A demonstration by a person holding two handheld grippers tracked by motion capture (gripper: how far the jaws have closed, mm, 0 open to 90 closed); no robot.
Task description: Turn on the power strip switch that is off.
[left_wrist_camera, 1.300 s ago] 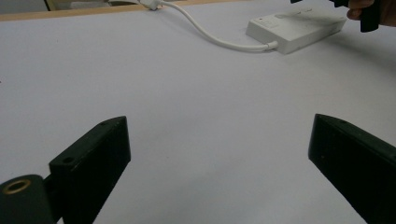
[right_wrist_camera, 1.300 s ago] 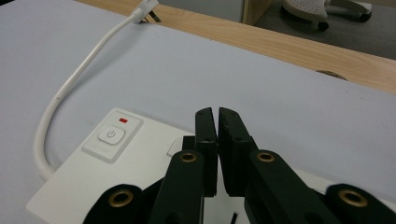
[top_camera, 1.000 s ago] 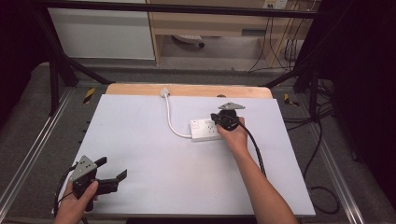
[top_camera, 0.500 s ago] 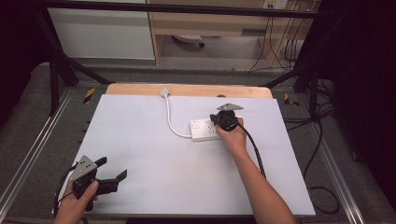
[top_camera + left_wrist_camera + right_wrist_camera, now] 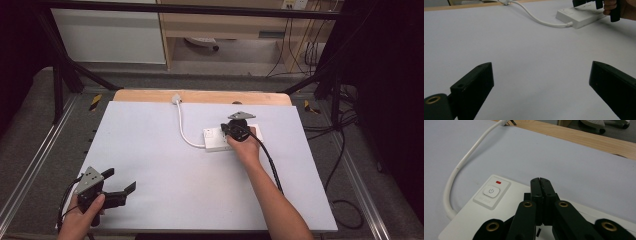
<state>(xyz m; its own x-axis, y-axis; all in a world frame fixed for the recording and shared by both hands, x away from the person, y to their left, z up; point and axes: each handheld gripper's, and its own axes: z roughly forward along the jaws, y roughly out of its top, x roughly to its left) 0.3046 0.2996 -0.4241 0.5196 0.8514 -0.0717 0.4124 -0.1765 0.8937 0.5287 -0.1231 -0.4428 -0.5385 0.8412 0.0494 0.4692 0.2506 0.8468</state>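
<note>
The right gripper has its jaws pressed flat together with nothing between them, tips over the white power strip; whether they touch it is unclear. Its body hides part of the strip's top. The strip lies on the white table, toward the far side, showing a power button, a red indicator and a curving cord. The left gripper rests near the table's front corner, jaws spread.
</note>
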